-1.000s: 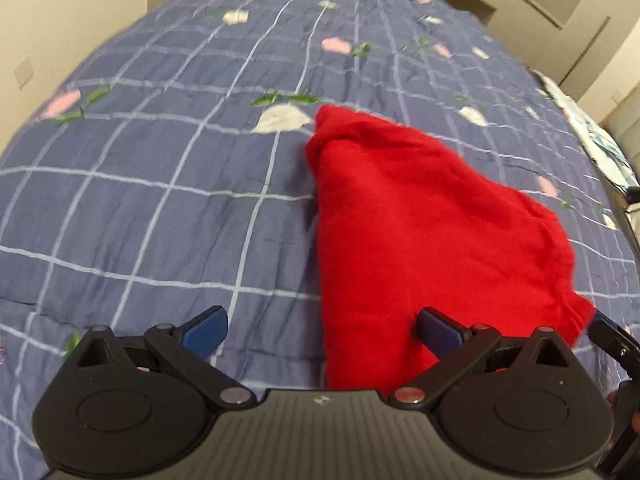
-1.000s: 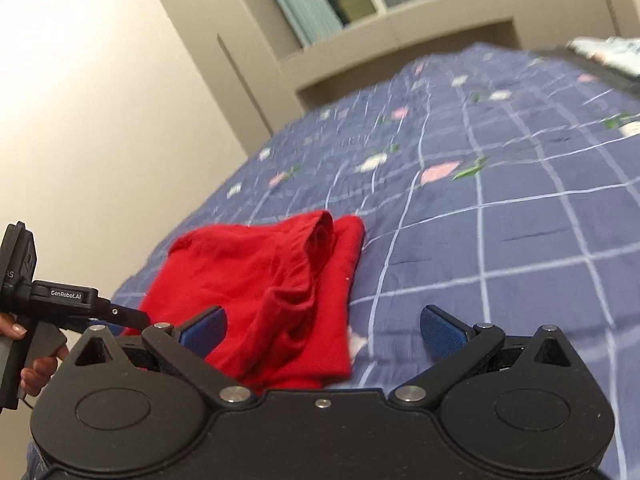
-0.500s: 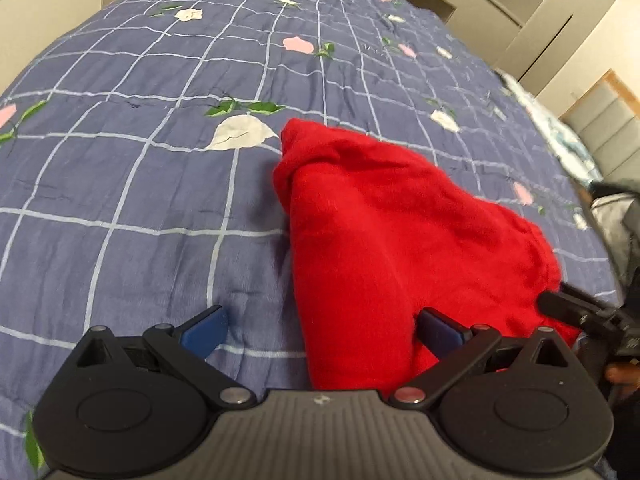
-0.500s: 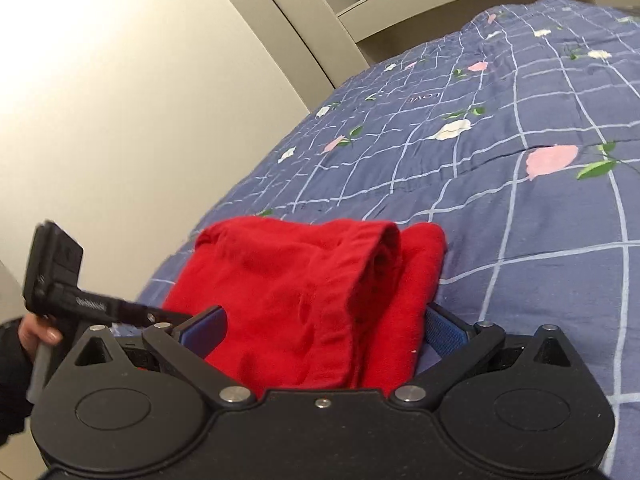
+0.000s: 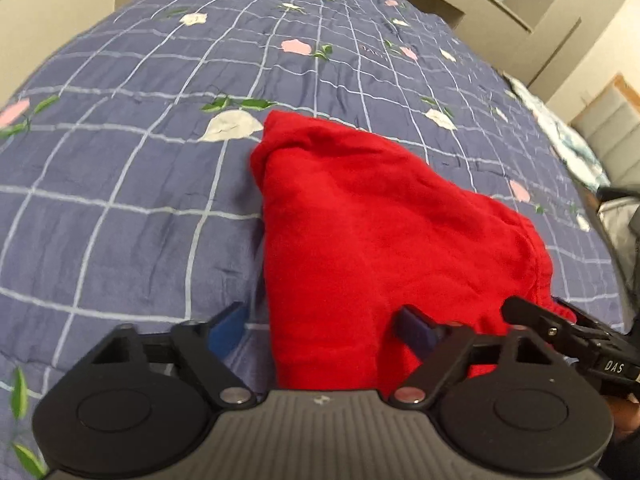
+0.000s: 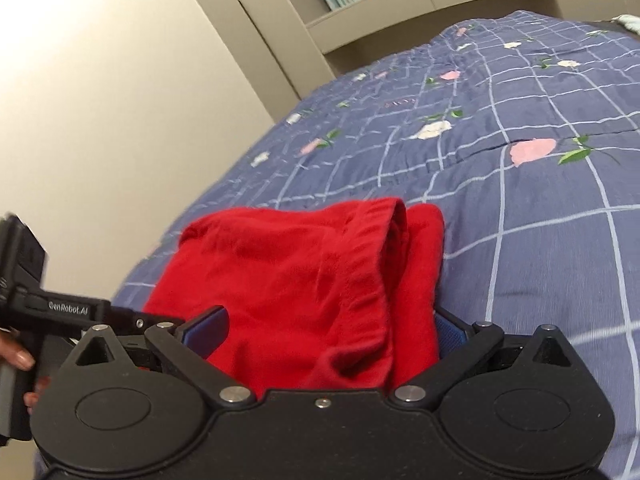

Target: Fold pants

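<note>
The red pants (image 5: 384,232) lie folded in a thick bundle on the blue checked bedspread (image 5: 120,184). My left gripper (image 5: 324,328) is open, its blue pads astride the near left corner of the bundle. My right gripper (image 6: 332,330) is open too, its pads on either side of the bundle's near end, where the waistband fold (image 6: 384,236) stands up. The pants (image 6: 288,280) fill the gap between the right jaws. The right gripper's tip (image 5: 532,312) shows at the bundle's right edge in the left wrist view; the left gripper body (image 6: 60,308) shows at the left in the right wrist view.
The bedspread (image 6: 540,208) with flower prints stretches away. A beige wall (image 6: 112,100) runs along the bed's left side. Cabinets and a window ledge (image 6: 400,12) stand at the far end. Patterned bedding (image 5: 568,136) lies at the right.
Both grippers have moved closer onto the pants. The left jaws have narrowed a little. The right gripper now straddles the bundle's near end.
</note>
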`<state>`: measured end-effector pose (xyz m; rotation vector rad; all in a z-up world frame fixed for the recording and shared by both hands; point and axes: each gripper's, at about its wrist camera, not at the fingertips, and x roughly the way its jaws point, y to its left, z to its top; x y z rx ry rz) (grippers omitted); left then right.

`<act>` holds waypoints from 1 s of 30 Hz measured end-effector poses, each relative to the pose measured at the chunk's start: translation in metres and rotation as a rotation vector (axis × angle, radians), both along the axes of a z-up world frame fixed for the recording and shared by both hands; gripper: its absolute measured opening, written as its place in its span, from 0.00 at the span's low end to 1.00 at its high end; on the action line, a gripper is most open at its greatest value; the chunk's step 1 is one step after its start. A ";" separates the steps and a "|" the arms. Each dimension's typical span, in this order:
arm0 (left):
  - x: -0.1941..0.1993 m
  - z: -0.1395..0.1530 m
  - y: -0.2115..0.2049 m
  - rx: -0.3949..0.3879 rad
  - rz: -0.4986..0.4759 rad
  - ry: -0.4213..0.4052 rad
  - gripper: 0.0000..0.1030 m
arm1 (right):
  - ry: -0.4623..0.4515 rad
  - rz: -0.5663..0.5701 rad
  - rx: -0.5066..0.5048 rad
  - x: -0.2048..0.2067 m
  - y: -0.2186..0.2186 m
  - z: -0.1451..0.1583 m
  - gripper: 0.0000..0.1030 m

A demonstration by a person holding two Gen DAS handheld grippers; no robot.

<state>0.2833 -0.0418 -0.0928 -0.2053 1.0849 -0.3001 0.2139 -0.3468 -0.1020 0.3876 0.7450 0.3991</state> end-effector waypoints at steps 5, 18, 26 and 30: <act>0.002 0.008 0.001 -0.012 0.024 0.027 0.51 | 0.039 -0.081 -0.122 -0.005 0.016 0.006 0.70; -0.031 0.070 0.025 0.105 -0.034 -0.076 0.34 | 0.017 -0.198 0.070 -0.045 0.038 0.045 0.24; -0.067 0.114 0.086 0.164 0.002 -0.138 0.34 | -0.058 -0.074 0.131 -0.070 0.092 0.080 0.24; -0.082 0.122 0.112 0.179 0.032 -0.149 0.34 | -0.076 -0.031 0.142 -0.081 0.119 0.090 0.24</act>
